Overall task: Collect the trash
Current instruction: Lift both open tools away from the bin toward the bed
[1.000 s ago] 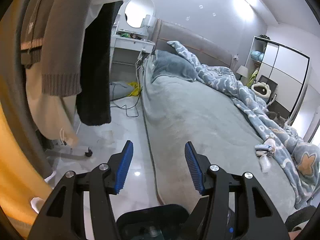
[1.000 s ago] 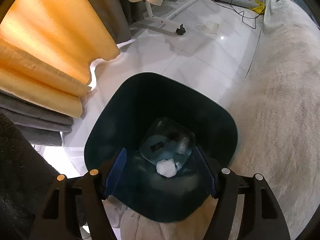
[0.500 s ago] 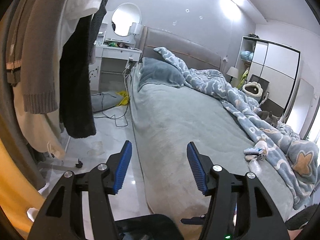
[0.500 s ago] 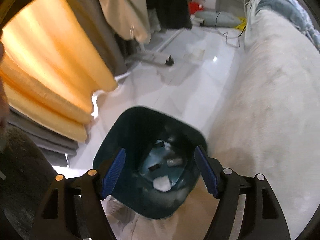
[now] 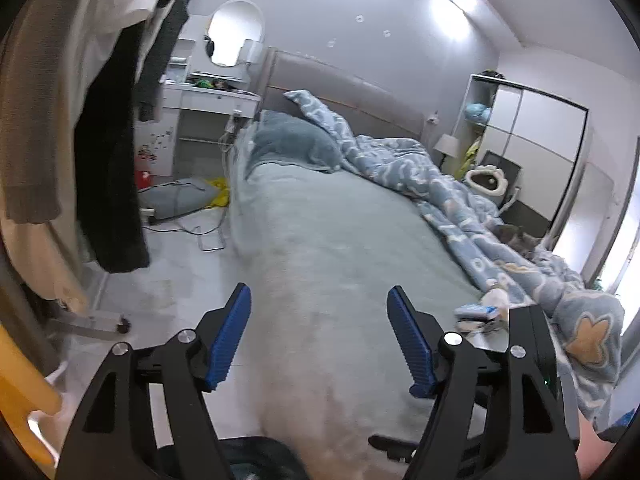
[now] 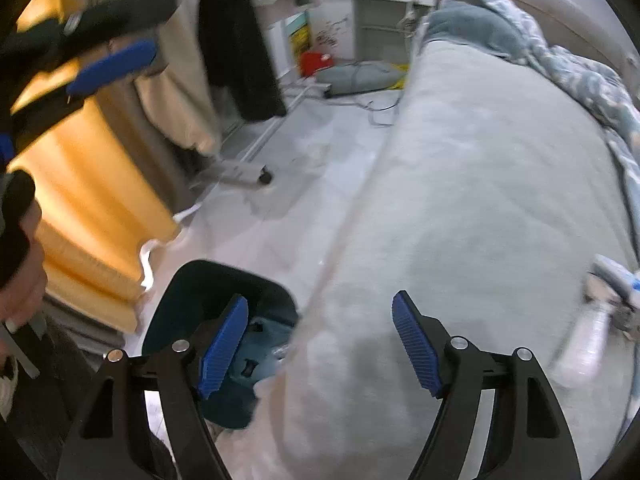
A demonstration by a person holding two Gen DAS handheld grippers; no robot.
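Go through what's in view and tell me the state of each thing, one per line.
Left gripper: jaws opening, nothing between them.
Right gripper: jaws opening, nothing between them.
Trash bin: upright on the floor beside the bed, open top, scraps inside.
Plastic bottle: lying on the bed.
Blanket: rumpled along the bed's far side.

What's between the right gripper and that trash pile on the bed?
In the right wrist view, only bare grey bedspread lies between the open right gripper and the trash pile; nothing sits between its jaws.

We see the dark bin (image 6: 192, 292) partly hidden behind a gripper finger; the small litter (image 6: 612, 292) on the bed is blurred.
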